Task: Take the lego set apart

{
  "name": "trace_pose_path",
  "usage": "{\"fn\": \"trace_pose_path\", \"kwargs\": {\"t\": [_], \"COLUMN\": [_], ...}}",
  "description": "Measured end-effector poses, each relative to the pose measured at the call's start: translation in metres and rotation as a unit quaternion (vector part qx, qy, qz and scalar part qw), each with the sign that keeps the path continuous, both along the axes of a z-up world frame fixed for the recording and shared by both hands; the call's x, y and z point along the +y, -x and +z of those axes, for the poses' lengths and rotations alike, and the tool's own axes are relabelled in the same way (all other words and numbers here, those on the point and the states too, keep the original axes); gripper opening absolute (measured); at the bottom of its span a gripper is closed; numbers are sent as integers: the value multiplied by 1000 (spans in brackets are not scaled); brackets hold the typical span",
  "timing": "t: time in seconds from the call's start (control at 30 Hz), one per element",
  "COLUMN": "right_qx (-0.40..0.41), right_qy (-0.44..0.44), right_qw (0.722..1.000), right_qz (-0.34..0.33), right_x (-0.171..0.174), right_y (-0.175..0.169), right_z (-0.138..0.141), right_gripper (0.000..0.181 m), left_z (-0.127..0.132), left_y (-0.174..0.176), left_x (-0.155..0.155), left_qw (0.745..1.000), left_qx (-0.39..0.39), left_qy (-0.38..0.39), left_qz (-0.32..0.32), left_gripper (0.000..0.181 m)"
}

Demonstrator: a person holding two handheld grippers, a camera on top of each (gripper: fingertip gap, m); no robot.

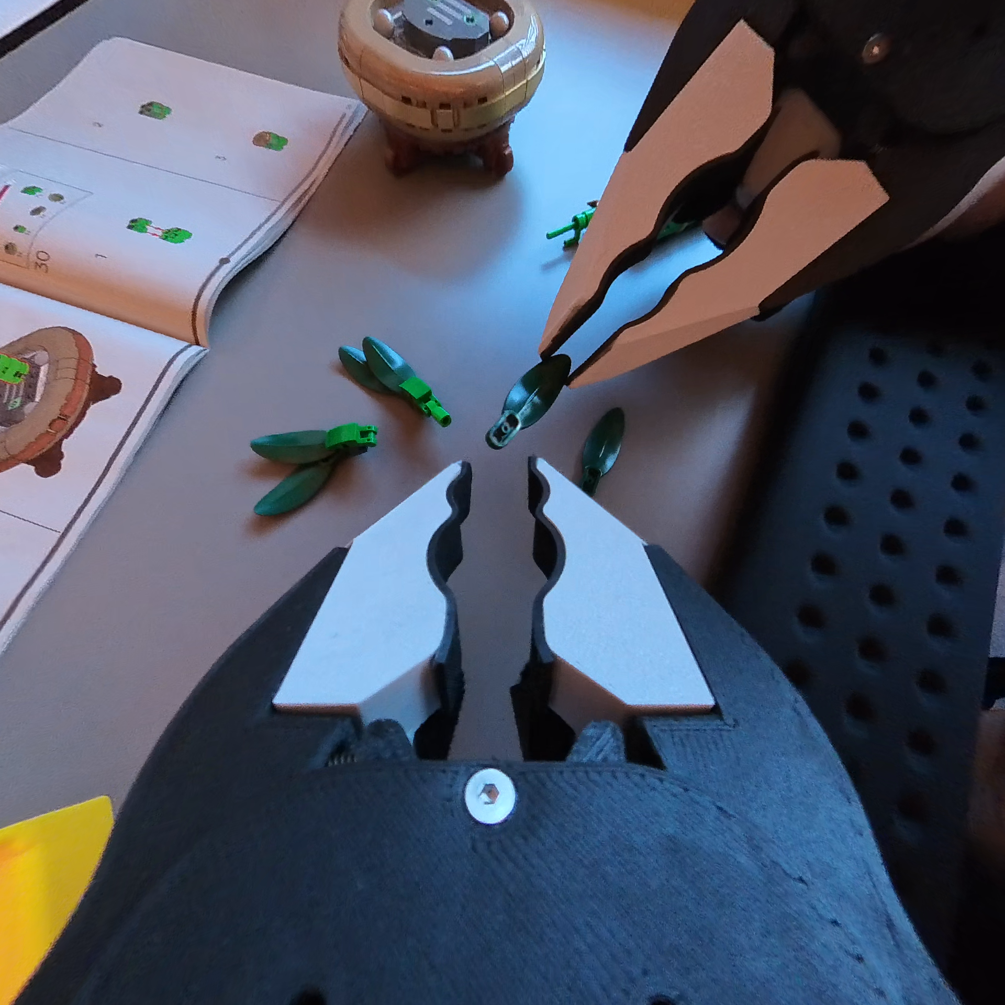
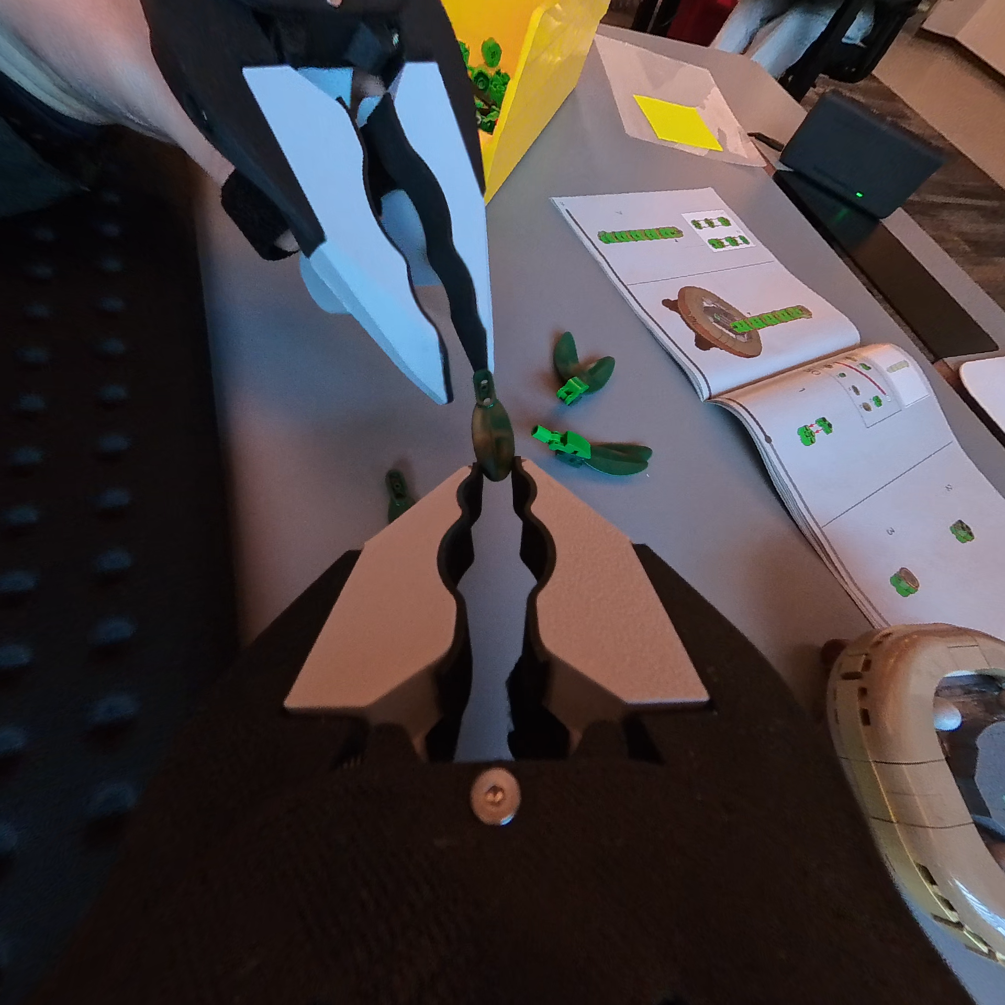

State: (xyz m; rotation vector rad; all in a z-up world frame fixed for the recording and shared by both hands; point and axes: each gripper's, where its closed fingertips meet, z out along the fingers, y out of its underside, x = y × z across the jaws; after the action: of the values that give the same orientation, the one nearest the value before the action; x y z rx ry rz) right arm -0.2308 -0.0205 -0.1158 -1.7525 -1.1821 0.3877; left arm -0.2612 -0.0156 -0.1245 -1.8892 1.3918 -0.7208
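One dark leaf [image 1: 535, 392] pinched in right tongs [image 2: 496, 472], left tongs [image 1: 500, 462] just beside

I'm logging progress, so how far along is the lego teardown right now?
Partly done. Done: a loose leaf and two leaf clusters lie on the table, off the pot. In hand: the right tongs pinch one leaf; the left tongs are open, holding nothing. Left: both clusters are unsplit, and the pot is intact.
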Motion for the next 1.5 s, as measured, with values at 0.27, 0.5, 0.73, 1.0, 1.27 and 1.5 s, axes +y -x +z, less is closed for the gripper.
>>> {"fn": "trace_pose_path", "kwargs": {"t": [0.27,0.5,0.73,1.0,1.27,1.5], "right_qx": [15,33,55,93,125,168], "right_qy": [5,17,10,-26,34,55], "right_qw": [1000,999,998,995,992,984], "right_qz": [-1,-1,-6,-3,5,37], "right_x": [0,-1,0,-1,-4,-14], "right_y": [0,0,-2,-3,0,4], "right_z": [3,5,14,35,30,40], "right_gripper": [9,9,9,9,9,9], "left_z": [-2,-1,0,25,41,46], "left_y": [-1,-2,-2,-4,-11,-9], "left_x": [0,0,1,3,-10,-8], "left_qw": [1000,1000,1000,998,992,990], "left_qx": [7,6,5,-62,-123,-135], "left_qy": [-9,-11,-15,-20,24,15], "left_qz": [-1,-1,0,6,-26,-21], "left_gripper": [19,17,16,12,30,19]}}
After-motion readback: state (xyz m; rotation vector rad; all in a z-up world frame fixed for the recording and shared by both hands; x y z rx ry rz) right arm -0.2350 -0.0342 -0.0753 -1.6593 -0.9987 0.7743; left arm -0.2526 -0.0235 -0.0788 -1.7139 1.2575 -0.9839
